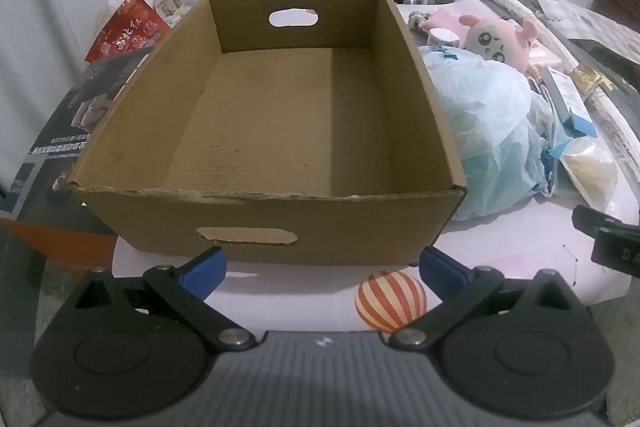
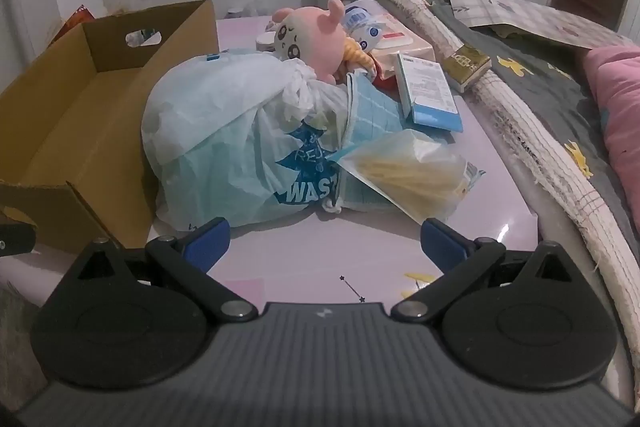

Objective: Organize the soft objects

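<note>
An open, empty cardboard box (image 1: pixel 276 131) sits on the pale pink table; it also shows at the left of the right wrist view (image 2: pixel 80 115). My left gripper (image 1: pixel 322 271) is open in front of the box's near wall. An orange-and-white striped ball (image 1: pixel 390 301) lies on the table beside its right finger (image 1: pixel 442 273). My right gripper (image 2: pixel 324 245) is open and empty, just in front of a stuffed pale blue plastic bag (image 2: pixel 240 147). A pink plush toy (image 2: pixel 308 39) lies behind the bag, also seen in the left wrist view (image 1: pixel 498 37).
A clear bag of yellow material (image 2: pixel 404 171), a blue-and-white carton (image 2: pixel 430 89) and small packages lie right of the plastic bag (image 1: pixel 488 123). Bedding with a rolled mat (image 2: pixel 532 131) borders the table's right side. A red packet (image 1: pixel 128 27) and magazines (image 1: pixel 60 131) lie left of the box.
</note>
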Tool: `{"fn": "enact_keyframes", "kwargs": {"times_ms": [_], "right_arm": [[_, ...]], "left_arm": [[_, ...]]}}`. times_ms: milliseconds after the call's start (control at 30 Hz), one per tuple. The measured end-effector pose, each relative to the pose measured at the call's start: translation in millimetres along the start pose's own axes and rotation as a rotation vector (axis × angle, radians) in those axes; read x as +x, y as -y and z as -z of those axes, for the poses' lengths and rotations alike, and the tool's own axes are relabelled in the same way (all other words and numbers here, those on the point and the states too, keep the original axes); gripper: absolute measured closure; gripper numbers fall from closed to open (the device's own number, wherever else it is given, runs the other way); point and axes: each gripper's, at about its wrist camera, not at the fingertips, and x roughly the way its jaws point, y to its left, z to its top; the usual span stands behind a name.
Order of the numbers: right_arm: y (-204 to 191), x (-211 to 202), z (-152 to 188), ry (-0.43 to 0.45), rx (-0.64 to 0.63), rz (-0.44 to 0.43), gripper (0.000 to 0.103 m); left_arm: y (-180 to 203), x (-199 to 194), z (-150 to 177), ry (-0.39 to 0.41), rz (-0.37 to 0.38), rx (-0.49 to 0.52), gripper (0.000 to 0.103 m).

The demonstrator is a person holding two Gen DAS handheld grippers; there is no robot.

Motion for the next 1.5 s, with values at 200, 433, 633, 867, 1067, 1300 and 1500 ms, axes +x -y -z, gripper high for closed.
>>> {"fn": "enact_keyframes", "kwargs": {"times_ms": [200,433,633,867,1067,1300,1500], "right_arm": [[-0.6,0.4,-0.3,0.001,0.001,0.002,0.001],[-4.5,5.8,-0.4,0.004,-0.004,-0.004,0.001],[-4.2,0.7,-1.1,0.018,-0.010,-0.002,0.001],[-5.3,1.3,-1.7,0.019,-0.014,0.001,0.001],[-4.4,3.8,-3.1,0.029,-0.016,-0.003,0.001],[-5.6,4.4,-2.4,-0.001,-0.013,-0.014,0.001],[-5.8,6.4,-1.4,-0.027,0.007,-0.040,0.001]], "left_arm": [[-0.4,-0.8,-0.1,0.005,-0.002,-0.001,0.000],[-0.9,-2.3,0.3,0.006,-0.003,-0.002,0.000],[-1.3,-3.0,-0.1,0.007,-0.004,-0.003,0.000],[-2.6,-3.7,-0.1,0.005,-0.003,-0.004,0.000],[-2.7,-3.6,-0.3,0.004,-0.003,-0.005,0.000],[-3.1,-1.5,0.7,-0.003,-0.004,-0.003,0.000],[-3.6,-0.3,1.5,-0.009,-0.006,-0.007,0.000]]}}
